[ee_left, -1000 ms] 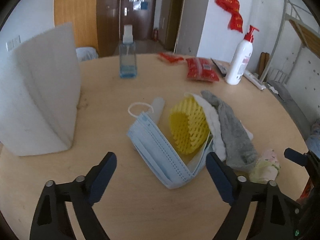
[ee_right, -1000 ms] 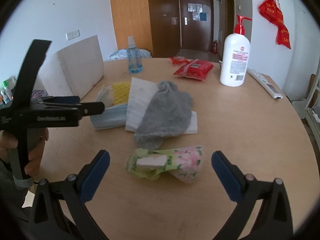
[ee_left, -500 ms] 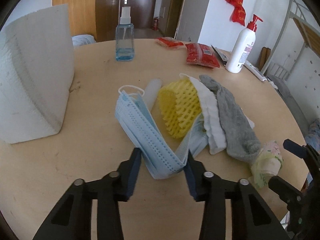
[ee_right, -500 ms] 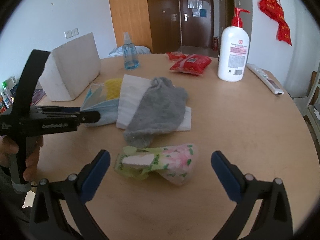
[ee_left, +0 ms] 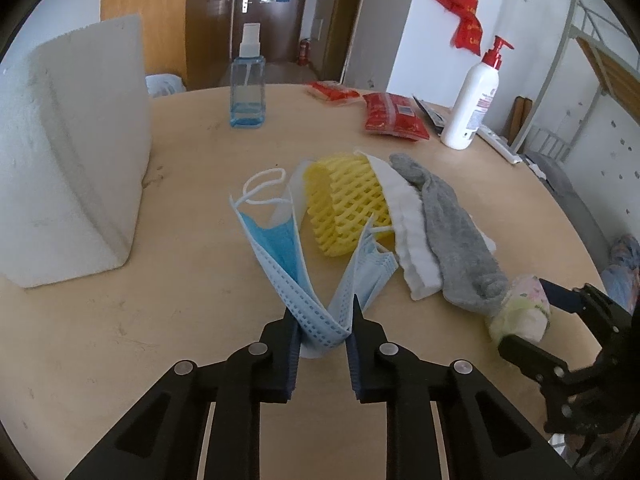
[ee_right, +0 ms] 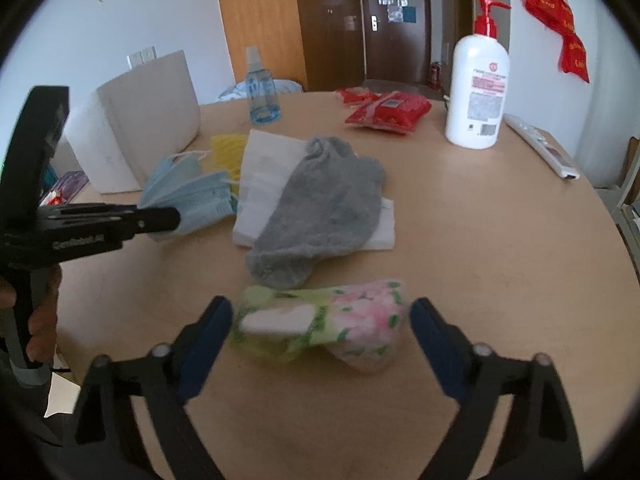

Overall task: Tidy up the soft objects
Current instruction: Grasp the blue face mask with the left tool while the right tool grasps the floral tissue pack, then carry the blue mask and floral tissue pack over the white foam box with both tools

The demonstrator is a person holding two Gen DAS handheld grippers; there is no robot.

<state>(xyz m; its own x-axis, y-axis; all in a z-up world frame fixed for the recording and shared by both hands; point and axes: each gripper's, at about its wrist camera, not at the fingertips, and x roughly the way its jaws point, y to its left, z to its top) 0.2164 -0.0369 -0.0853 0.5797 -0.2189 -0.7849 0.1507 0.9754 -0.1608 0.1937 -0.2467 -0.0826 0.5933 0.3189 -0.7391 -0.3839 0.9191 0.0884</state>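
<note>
Left gripper [ee_left: 322, 334]: jaws closing, pads pinching folded near edge of blue face mask [ee_left: 296, 276]; fold bunched into V, arms fanning away toward yellow foam net [ee_left: 346, 208]; likely gathered for lifting clear of pile.

Right gripper [ee_right: 320, 332]: jaws wide, closing; floral tissue pack [ee_right: 320, 326] between pads, not yet pressed. Pack flat on table [ee_right: 480, 240], near edge; long axis crosswise, spanning gap.

Grey sock [ee_right: 320, 208]: draped over white tissue, untouched.
</note>
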